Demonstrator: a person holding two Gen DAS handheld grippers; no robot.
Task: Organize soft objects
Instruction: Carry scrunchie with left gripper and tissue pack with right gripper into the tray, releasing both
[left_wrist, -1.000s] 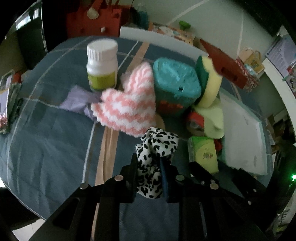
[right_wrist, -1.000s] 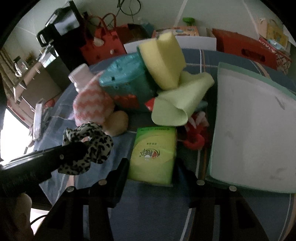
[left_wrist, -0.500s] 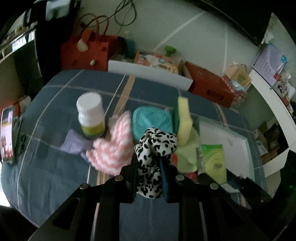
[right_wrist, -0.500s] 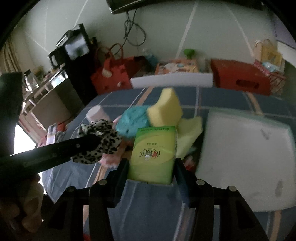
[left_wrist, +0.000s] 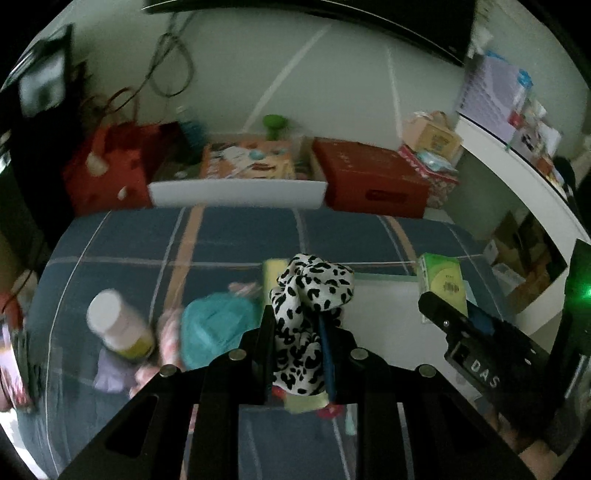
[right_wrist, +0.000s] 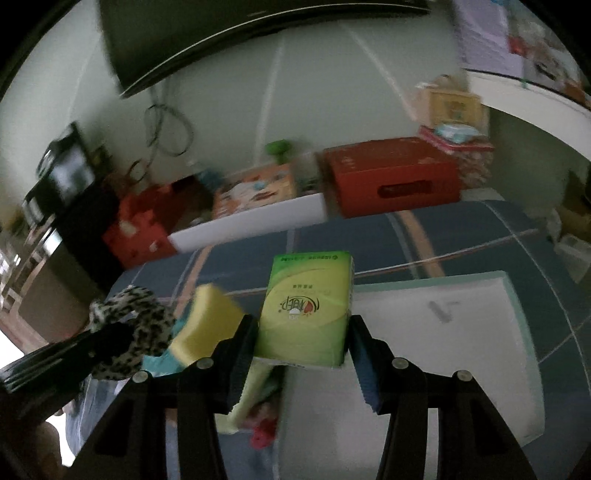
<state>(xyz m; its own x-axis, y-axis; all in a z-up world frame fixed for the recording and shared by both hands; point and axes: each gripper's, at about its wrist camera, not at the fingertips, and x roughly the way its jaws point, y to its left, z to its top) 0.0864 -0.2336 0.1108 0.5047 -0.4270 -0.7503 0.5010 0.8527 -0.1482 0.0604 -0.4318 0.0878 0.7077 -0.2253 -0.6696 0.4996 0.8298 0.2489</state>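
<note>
Leopard-spotted fabric, a black-and-white scrunchie (left_wrist: 310, 295), is pinched tight between the nearly closed jaws of the left gripper (left_wrist: 295, 332), bunching out above the fingertips and held clear of the blue plaid tablecloth (left_wrist: 229, 236). From the right wrist view the same scrunchie sits at about nine o'clock, wrapped around the dark tip of that left tool.

The right gripper (right_wrist: 303, 332) stands at a middling width, its two pads pressed on the sides of a green tissue pack (right_wrist: 306, 310), which is upright between them and lifted off the cloth. In the left wrist view that pack shows at about three o'clock, sticking out past the black body of the right tool.

Below both tools the remaining soft things lie in a cluster on the tablecloth: a yellow sponge (right_wrist: 207, 325) at about nine o'clock of the tissue pack, a teal bundle (left_wrist: 218, 328) just beside it, a pink-and-white striped cloth (left_wrist: 170, 343) partly blurred, and a pale purple cloth (left_wrist: 110, 373) under a white-capped bottle (left_wrist: 118, 325) that looks tilted, at about eight o'clock in the left view. A pale green cloth and something red peek out beneath the jaws, too hidden to make out.

A white tray with a mint rim (right_wrist: 517, 314) lies flat at about three o'clock of the pile, bare on top.
</note>
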